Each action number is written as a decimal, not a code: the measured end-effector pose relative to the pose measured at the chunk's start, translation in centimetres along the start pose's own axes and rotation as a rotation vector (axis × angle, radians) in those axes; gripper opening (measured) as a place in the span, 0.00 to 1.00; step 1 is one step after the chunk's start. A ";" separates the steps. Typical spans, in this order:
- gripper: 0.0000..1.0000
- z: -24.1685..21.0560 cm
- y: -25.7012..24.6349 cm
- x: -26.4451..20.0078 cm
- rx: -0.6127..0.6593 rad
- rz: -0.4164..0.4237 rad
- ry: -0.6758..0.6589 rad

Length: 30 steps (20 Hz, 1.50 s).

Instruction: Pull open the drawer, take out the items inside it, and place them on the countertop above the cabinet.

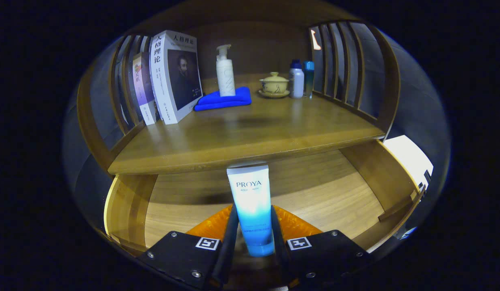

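My gripper [253, 226] is shut on a white-to-blue cosmetic tube [252, 198], both fingers pressing its lower half. The tube stands upright between the fingers, cap end down, lifted above the floor of the pulled-out wooden drawer [334, 198]. Its top reaches the front edge of the wooden countertop [250, 133] just beyond it. The drawer's floor around the tube looks bare.
On the countertop stand two books [169, 76] at the left, a white pump bottle [225, 72] on a folded blue cloth [223, 100], a lidded tea bowl [274, 85], and two small bottles [300, 79] at the right. Slatted wooden sides [347, 68] flank the top.
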<state>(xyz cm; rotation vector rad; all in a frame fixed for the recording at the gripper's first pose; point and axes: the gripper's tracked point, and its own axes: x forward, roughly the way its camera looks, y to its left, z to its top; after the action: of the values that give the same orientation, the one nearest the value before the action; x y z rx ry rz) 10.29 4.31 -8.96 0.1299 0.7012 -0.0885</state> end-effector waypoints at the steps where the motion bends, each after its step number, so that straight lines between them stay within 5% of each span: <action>1: 0.47 0.0 0.1 -0.4 -0.007 0.006 -0.008; 10: 0.47 0.5 -0.4 -1.9 -0.018 0.002 -0.064; 20: 0.47 6.0 -1.1 -4.7 0.010 -0.011 -0.188; 30: 0.46 11.7 0.9 -1.8 -0.029 0.037 -0.185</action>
<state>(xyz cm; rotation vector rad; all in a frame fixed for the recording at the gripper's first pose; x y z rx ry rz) 16.48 3.51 1.07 0.1054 0.5154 -0.0538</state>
